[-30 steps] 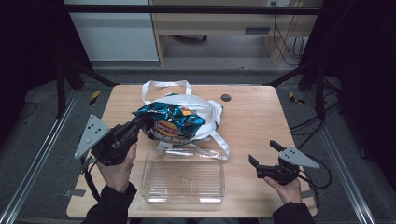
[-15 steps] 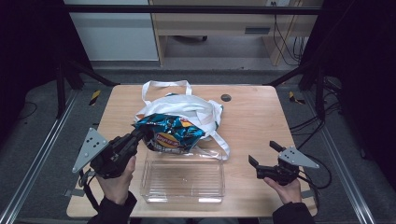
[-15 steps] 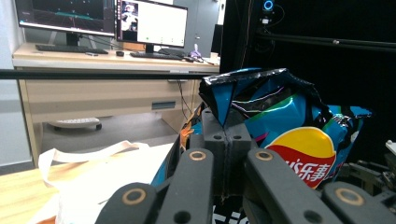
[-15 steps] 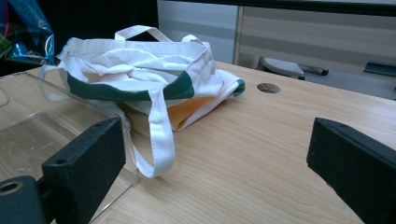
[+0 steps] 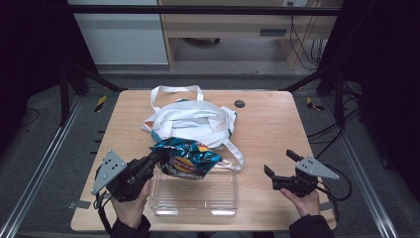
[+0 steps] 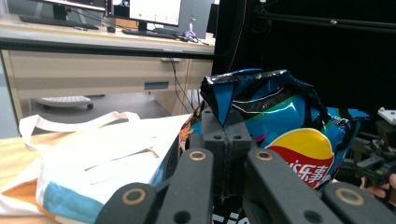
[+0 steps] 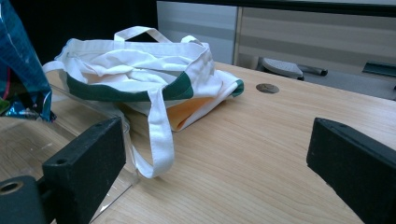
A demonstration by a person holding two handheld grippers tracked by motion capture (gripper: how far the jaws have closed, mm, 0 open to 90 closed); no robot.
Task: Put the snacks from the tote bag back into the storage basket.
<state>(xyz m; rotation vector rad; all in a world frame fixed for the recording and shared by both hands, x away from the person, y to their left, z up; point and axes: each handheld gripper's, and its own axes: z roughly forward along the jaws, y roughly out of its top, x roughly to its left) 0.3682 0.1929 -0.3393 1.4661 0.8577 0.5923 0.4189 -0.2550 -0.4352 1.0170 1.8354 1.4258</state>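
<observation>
From above, my left tongs [image 5: 157, 156] pinch the chip bag [image 5: 188, 158] over the clear tray [image 5: 195, 206]. The left gripper view shows them clamped on its corner; I should lower it flat. My right tongs [image 7: 215, 163] gape empty.

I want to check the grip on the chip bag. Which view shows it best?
The left gripper view: the left gripper pinches the chip bag by its top edge, close up. The high view shows the bag small over the clear tray; the right gripper view catches one corner.
</observation>
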